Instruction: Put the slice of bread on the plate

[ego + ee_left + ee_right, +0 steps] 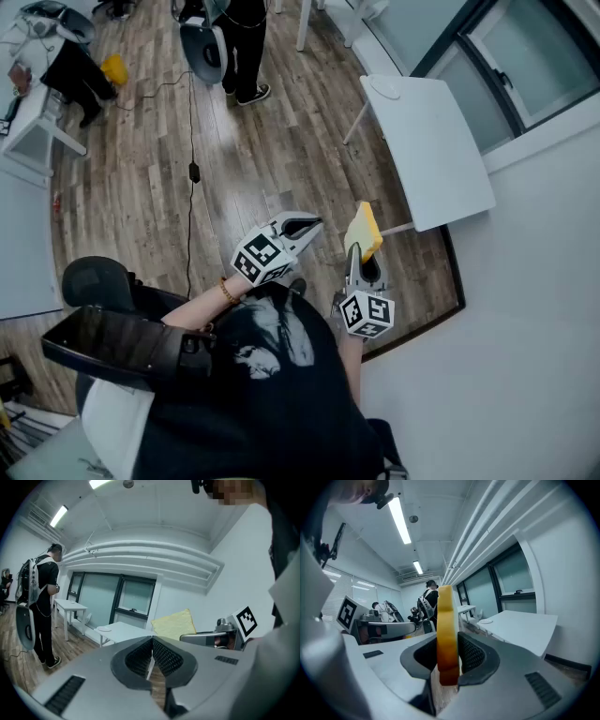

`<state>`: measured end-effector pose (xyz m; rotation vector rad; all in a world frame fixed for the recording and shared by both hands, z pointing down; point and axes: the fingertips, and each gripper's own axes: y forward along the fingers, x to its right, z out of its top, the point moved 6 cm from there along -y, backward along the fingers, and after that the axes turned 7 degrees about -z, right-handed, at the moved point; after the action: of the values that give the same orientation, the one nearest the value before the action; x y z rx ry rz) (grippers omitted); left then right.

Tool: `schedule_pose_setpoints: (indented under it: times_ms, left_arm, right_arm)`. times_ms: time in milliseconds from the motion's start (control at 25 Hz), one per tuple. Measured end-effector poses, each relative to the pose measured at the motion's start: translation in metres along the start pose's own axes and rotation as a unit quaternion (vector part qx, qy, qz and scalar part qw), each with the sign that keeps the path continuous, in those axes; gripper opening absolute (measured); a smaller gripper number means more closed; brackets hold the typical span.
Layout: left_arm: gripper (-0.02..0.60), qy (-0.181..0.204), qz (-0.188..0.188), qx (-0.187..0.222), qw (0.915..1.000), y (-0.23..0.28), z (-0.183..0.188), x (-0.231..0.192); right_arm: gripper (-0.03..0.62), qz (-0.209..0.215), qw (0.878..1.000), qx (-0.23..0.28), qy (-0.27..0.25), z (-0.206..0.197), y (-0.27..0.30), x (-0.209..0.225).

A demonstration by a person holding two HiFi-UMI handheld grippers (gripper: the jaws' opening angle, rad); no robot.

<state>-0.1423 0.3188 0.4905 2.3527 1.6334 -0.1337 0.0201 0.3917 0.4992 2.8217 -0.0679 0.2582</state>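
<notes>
Our right gripper (362, 262) clamps the slice of bread (364, 232) on edge in mid-air. Our left gripper (305, 225) is closed, empty. The plate (384, 89) sits well apart on the white table (441, 159). We should carry steadily and tip the slice flat before releasing.

Head view: camera on the person's head, looking steeply down. The wood floor (253, 159) lies far below. The left gripper (305, 225) and right gripper (362, 261) sit close under the lens near centre. A white table (441, 159) is at 2 o'clock.
Left gripper view: wide-angle, looking nearly level along that gripper's own jaws, which fill the bottom edge. It faces the windows (101, 597).
Right gripper view: wide-angle, looking along its own jaws. The slice of bread (446, 630) stands edge-on at centre, very close.
Shared: all three views show the white table and its plate (384, 88). Each gripper view catches the other gripper, at 3 o'clock in the left view and 9 o'clock in the right.
</notes>
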Motion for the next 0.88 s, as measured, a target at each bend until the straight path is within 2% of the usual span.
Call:
schedule_pose_setpoints:
  times_ms: [200, 520, 880]
  left_arm:
    - [0.006, -0.011, 0.002, -0.020, 0.9997, -0.006, -0.011, -0.003]
    - [0.006, -0.011, -0.003, -0.023, 0.9997, -0.004, -0.014, -0.003]
    - [0.006, -0.012, -0.005, -0.009, 0.9999, -0.019, -0.011, -0.022]
  right_arm:
    - [0.098, 0.014, 1.000, -0.014, 0.003, -0.010, -0.002, -0.012]
    - [0.098, 0.014, 1.000, -0.018, 0.004, -0.018, 0.000, -0.013]
    - [0.097, 0.027, 0.999, -0.003, 0.047, -0.021, 0.016, -0.026]
